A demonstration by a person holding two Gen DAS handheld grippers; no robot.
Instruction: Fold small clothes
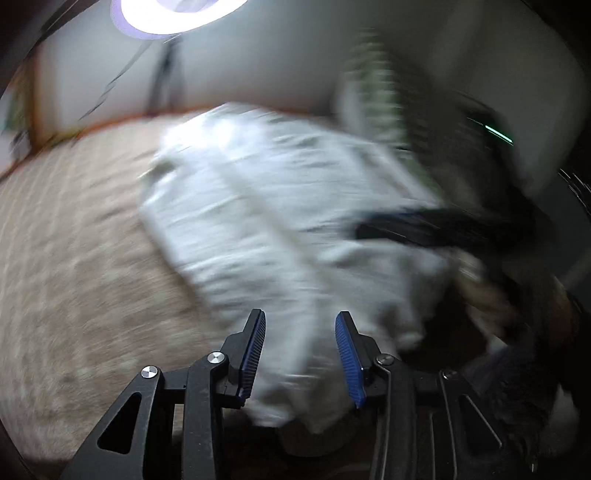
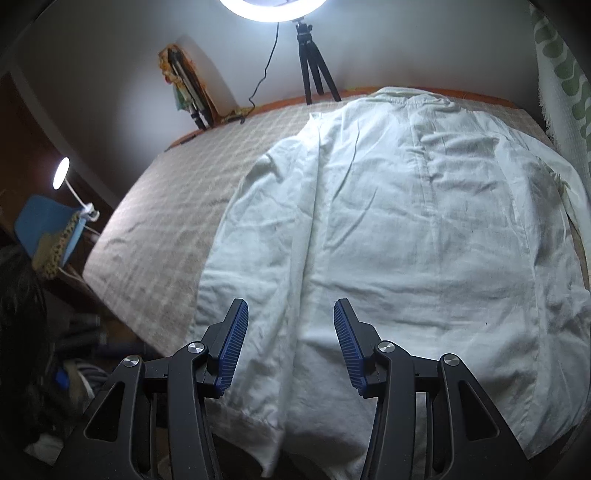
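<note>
hovering over the near hem, the right gripper [image 2: 291,347] stands partly open with nothing between its blue pads; the white shirt [image 2: 406,221] lies beneath the gap but the pads do not press on it; the left gripper [image 1: 300,354] is likewise partly open, and in its blurred view a fold of the same cloth shows in the gap, though the pads do not appear to pinch it, so i judge that it holds nothing; a dark shape at the right of that view may be the other gripper, but the blur leaves it unclear.

outward from the right gripper, the shirt lies spread on the bed [image 2: 155,206], which wears a pale checked cover; its collar is at the far end near the wall, its hem at the near edge, and it lies face down, as far as the seam down its middle suggests; one long side strip on the left seems laid inward over the body, while a sleeve [image 2: 569,192] trails along the right edge; so i judge the fold barely begun: perhaps one side turned in, the other side and the lengthwise folds yet to do.

counted: one shirt, two grippers, one ring light [image 2: 273,7] on one black tripod [image 2: 314,70] beyond the bed, one small lamp [image 2: 61,173] at the left, and one green-patterned curtain [image 2: 561,81] at the right.
</note>
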